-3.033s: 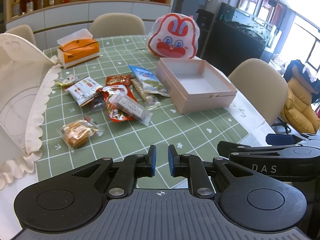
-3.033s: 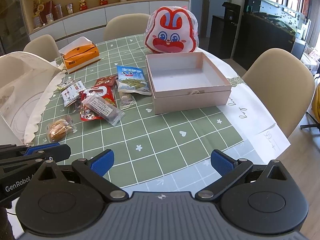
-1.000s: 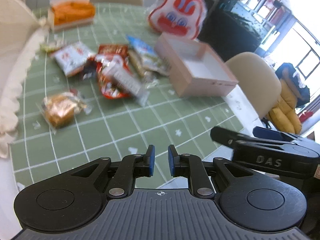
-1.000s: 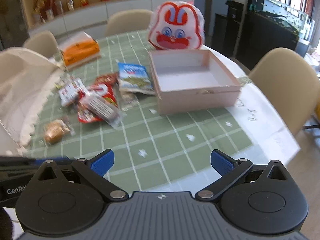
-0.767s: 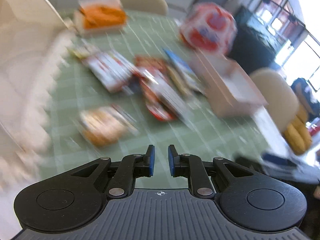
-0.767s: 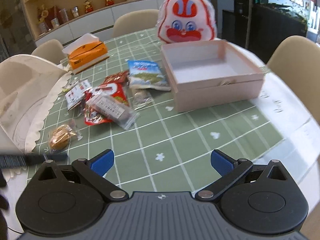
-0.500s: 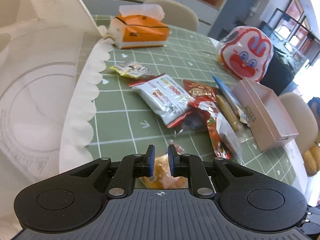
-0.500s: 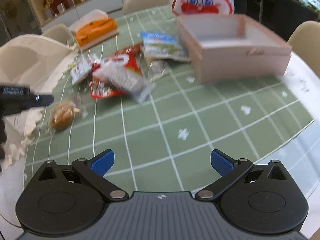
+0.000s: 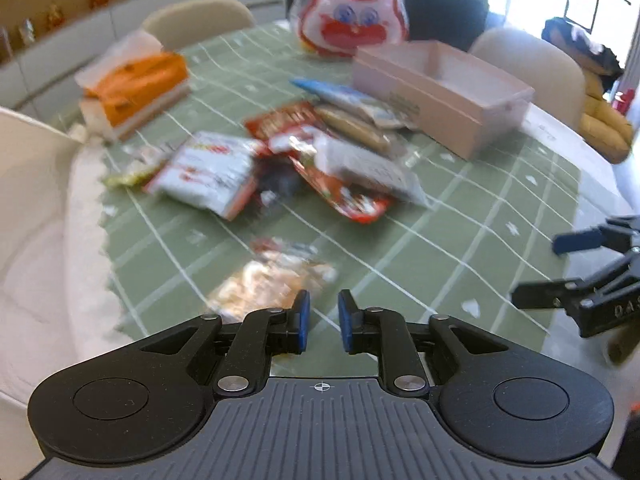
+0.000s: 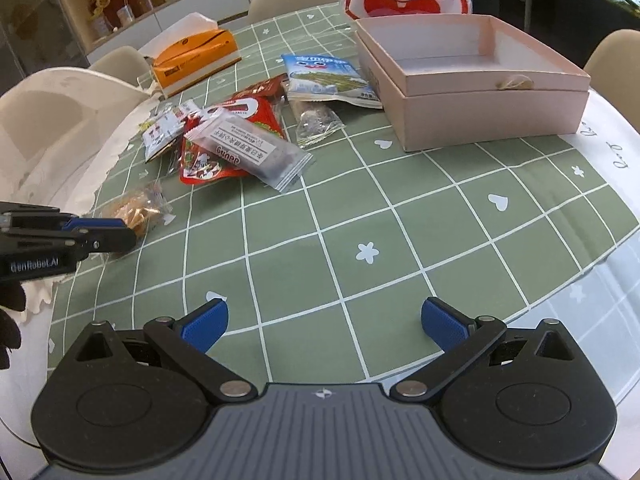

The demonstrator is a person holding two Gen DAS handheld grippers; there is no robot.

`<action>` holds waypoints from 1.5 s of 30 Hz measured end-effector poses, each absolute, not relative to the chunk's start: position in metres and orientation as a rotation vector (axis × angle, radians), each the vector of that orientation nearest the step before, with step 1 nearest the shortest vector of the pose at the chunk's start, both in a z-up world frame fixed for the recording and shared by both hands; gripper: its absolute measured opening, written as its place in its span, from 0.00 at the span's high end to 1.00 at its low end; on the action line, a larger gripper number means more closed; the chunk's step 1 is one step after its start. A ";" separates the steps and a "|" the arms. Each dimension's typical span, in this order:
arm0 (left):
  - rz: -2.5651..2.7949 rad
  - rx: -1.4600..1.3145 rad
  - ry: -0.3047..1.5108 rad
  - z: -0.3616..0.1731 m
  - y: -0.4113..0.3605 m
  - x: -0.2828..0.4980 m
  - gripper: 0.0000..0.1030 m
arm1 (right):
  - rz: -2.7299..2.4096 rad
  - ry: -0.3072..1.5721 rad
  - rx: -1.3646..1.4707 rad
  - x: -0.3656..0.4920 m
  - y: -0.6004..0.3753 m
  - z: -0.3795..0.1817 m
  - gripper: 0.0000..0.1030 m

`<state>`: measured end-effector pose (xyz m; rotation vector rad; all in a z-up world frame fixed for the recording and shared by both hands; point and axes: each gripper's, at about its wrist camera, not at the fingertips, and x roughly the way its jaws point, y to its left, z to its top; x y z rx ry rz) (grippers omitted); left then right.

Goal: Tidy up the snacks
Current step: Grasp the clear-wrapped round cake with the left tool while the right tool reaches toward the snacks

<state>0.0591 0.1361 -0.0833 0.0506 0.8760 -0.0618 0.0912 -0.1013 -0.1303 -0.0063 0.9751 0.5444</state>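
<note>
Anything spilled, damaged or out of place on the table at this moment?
Nothing looks spilled or damaged. The snack packets lie in a loose, overlapping heap on the green tablecloth, beside the pink box, which is open and empty. That is just the unsorted state. The left wrist view is motion-blurred, so fine detail there cannot be judged.

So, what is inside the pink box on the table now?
The pink box looks empty: its pale floor and inner walls show in the right wrist view, with no snack inside. The near wall hides a strip of the floor just behind it, so that strip cannot be checked.
</note>
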 end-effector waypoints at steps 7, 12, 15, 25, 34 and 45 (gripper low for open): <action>-0.087 0.299 0.962 -0.079 0.141 0.073 0.77 | 0.577 0.992 0.006 0.096 -0.106 -0.129 0.00; -0.168 0.390 0.994 -0.086 0.139 0.084 0.77 | 0.618 0.970 -0.033 0.091 -0.107 -0.130 0.00; -0.229 0.356 1.014 -0.085 0.142 0.088 0.69 | 0.623 0.970 -0.003 0.092 -0.110 -0.130 0.00; -0.173 0.312 0.998 -0.087 0.156 0.099 0.38 | 0.653 0.970 0.055 0.095 -0.119 -0.131 0.00; -0.134 0.070 1.059 -0.103 0.182 0.125 0.35 | 0.658 0.974 -0.073 0.095 -0.109 -0.128 0.04; 0.142 -0.322 0.930 -0.082 0.190 0.068 0.40 | 0.747 0.741 -0.262 0.151 -0.013 -0.064 0.09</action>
